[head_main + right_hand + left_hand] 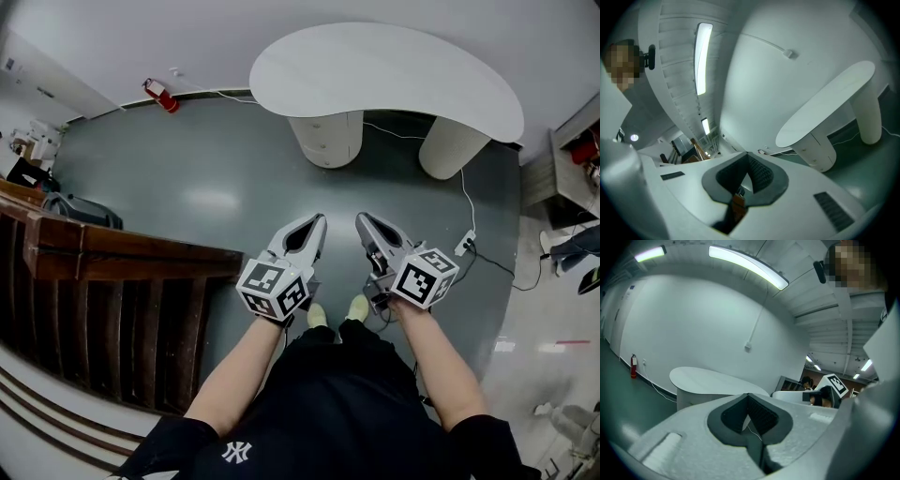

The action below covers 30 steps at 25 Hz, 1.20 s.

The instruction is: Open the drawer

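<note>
Forearms in short dark sleeves are seen reaching forward in the head view, and a two-jaw gripper is held in each hand. The left gripper (320, 219) is tipped slightly downward. In the left gripper view its jaws are seen closed, the ribbed pads meeting at the tips with nothing caught between them. The right gripper (360, 217) is held level just beside it. In the right gripper view its jaws are likewise pressed together and empty. The two grippers are held near each other but are not touching. A pair of pale shoes (317, 316) is seen below them on the grey-green floor (206, 178).

A dark wooden railing (112, 262) is seen to the left of the person. To the right, a white power strip (466, 244) lies on the floor with a cable running from it.

Further ahead, well apart from both grippers, a white curved table (394, 70) stands on two rounded pedestals. The drawers (327, 141) are set in the left pedestal, stacked one above another. Their fronts lie flush with the pedestal's curve, so they are closed. A red fire extinguisher (161, 96) stands against the far wall, to the left of the table.
</note>
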Each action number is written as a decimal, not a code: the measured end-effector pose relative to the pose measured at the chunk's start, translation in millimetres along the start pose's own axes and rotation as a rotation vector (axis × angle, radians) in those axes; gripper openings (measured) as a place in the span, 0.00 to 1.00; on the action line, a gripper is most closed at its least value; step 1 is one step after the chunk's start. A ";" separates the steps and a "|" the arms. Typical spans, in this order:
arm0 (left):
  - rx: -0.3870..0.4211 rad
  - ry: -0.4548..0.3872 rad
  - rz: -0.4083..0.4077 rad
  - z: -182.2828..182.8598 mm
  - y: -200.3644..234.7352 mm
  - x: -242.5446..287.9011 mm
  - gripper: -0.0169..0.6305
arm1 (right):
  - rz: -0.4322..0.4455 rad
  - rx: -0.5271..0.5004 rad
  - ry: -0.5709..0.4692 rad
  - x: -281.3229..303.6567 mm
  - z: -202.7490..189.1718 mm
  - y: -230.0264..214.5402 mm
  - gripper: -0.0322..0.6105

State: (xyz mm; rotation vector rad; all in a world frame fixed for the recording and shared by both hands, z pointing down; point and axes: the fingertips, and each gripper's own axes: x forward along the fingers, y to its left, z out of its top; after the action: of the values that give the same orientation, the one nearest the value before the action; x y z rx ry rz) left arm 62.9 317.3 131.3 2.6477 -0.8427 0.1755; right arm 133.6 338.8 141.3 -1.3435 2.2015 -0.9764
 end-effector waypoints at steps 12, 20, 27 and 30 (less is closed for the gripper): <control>-0.023 0.001 0.075 -1.3 40.7 25.3 0.04 | 0.032 0.161 -0.037 14.6 20.7 -64.9 0.08; -0.033 -0.020 0.077 7.0 80.8 47.6 0.04 | 0.027 0.189 -0.002 63.5 20.1 -90.8 0.08; -0.033 -0.042 0.059 15.0 155.5 79.1 0.04 | 0.006 0.221 0.019 146.5 8.8 -119.8 0.08; -0.033 -0.036 0.054 7.9 193.3 94.2 0.04 | -0.005 0.212 0.034 183.7 -5.5 -135.5 0.08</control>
State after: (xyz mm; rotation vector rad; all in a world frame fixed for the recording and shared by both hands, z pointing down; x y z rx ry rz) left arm 27.7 117.1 202.0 2.6065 -0.9212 0.1275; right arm 127.4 138.0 249.8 -1.2442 2.0520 -1.2053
